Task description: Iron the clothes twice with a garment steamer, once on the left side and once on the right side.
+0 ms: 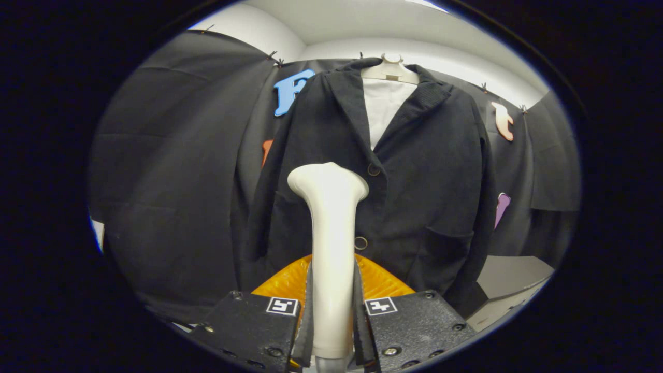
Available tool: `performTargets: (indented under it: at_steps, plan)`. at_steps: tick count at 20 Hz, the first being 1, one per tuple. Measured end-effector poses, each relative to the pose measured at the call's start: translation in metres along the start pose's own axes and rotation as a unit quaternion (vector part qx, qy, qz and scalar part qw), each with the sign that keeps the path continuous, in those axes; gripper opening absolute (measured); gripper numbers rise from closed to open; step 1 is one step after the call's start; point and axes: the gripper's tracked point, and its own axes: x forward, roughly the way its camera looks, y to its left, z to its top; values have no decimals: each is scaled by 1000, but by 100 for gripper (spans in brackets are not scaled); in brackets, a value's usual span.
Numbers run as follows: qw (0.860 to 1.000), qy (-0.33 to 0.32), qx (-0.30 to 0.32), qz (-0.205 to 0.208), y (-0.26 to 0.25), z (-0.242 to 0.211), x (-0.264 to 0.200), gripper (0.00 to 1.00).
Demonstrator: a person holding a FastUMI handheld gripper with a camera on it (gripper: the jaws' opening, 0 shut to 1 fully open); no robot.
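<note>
The gripper (332, 316) is clamped on the slim white plastic garment steamer (331, 243), with one finger pressed against each side of its handle. The steamer stands upright between the fingers, and its flared, rounded head rises just ahead of them. An orange ribbed piece (380, 280) fans out on both sides behind the steamer handle, just beyond the fingers; what it belongs to cannot be told.

Beyond the steamer, a dark black button-front jacket (424, 186) hangs facing the camera on a pale dress form (391, 72), whose white chest shows in the open collar. The steamer head sits in front of the jacket's left half, near the row of buttons down its middle; whether it touches the fabric cannot be told. Two round buttons (373, 169) show just to the right of the steamer. Black cloth (171, 171) hangs behind the jacket, and a grey flat surface (510, 280) lies low at the far right
</note>
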Motion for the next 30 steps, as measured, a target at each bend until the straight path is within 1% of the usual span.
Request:
performTargets:
  at_steps: [15, 17, 22, 30]
  plan:
    - [998, 69, -14, -1, 13, -62, -7, 34]
    - [997, 80, -16, -2, 16, -74, -14, 34]
    - [991, 131, -16, 10, 21, -103, -17, 34]
    - [983, 182, -23, 20, 25, -154, -29, 34]
